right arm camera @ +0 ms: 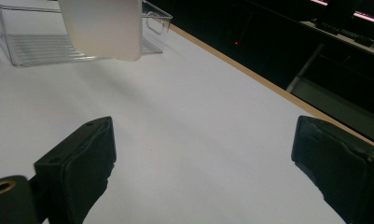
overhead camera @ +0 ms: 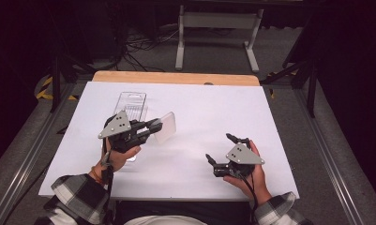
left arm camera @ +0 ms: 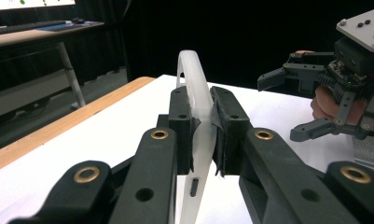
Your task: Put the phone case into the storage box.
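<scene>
A thin, frosted white plastic piece [overhead camera: 166, 126] with rounded corners hangs above the white table cover, and my left gripper [overhead camera: 154, 127] is shut on it. In the left gripper view this plastic piece [left arm camera: 199, 100] stands edge-on between the two black pads. In the right gripper view the same plastic piece [right arm camera: 105, 28] hangs in front of a clear plastic tray [right arm camera: 31, 46]. That clear tray [overhead camera: 131, 105] lies on the table behind my left hand. My right gripper [overhead camera: 219, 149] is held over the near right of the table, jaws wide apart, nothing between them.
A white sheet [overhead camera: 199, 108] covers the table, with a strip of wood [overhead camera: 176, 77] showing at the far edge. A white metal frame [overhead camera: 214, 33] and cables lie on the floor beyond. Dark stands flank the table.
</scene>
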Demonstrator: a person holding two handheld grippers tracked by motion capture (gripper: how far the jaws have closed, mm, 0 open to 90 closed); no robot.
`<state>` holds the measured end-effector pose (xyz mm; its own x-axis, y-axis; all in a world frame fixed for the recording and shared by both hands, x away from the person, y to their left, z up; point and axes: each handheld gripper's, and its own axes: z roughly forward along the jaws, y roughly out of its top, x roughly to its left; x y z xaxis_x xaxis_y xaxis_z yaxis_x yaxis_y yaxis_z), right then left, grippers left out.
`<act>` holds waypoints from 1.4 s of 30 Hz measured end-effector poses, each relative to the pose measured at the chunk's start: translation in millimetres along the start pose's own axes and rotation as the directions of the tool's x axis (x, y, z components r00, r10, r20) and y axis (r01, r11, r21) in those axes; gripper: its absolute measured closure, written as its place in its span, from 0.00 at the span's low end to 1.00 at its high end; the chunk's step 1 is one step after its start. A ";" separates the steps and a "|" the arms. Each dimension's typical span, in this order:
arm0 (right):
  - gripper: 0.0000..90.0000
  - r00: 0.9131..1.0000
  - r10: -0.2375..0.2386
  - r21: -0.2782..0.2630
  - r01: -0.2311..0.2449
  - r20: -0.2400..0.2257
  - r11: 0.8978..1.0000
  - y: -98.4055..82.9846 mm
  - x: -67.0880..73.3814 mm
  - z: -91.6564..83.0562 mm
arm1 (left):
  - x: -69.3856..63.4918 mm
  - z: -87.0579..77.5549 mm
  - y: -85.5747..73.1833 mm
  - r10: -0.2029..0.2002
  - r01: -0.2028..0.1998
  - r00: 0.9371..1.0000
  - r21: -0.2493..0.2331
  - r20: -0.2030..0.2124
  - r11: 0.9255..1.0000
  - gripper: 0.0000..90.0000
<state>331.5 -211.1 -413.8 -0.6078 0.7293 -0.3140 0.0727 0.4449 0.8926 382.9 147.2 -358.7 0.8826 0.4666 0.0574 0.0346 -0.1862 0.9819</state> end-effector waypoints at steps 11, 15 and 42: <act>0.08 1.000 -0.003 -0.004 0.003 0.018 1.000 0.4 -1.6 -1.1 | 5.4 -8.6 3.2 -0.003 0.002 1.000 -0.020 -0.021 1.000 0.89; 0.08 1.000 -0.004 -0.003 0.004 0.019 1.000 0.3 -1.7 -1.1 | 7.0 -12.7 4.3 -0.004 0.004 1.000 -0.026 -0.030 1.000 0.89; 0.08 1.000 -0.001 0.002 0.001 0.008 1.000 -0.3 -1.8 -0.8 | 27.3 -36.4 5.8 -0.026 0.021 0.994 -0.049 -0.105 0.999 0.89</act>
<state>332.0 -213.0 -413.2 -0.6019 0.7329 -0.3171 0.0741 0.4467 0.8916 390.1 190.3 -344.9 0.8275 0.5591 0.0507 0.0299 -0.1340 0.9905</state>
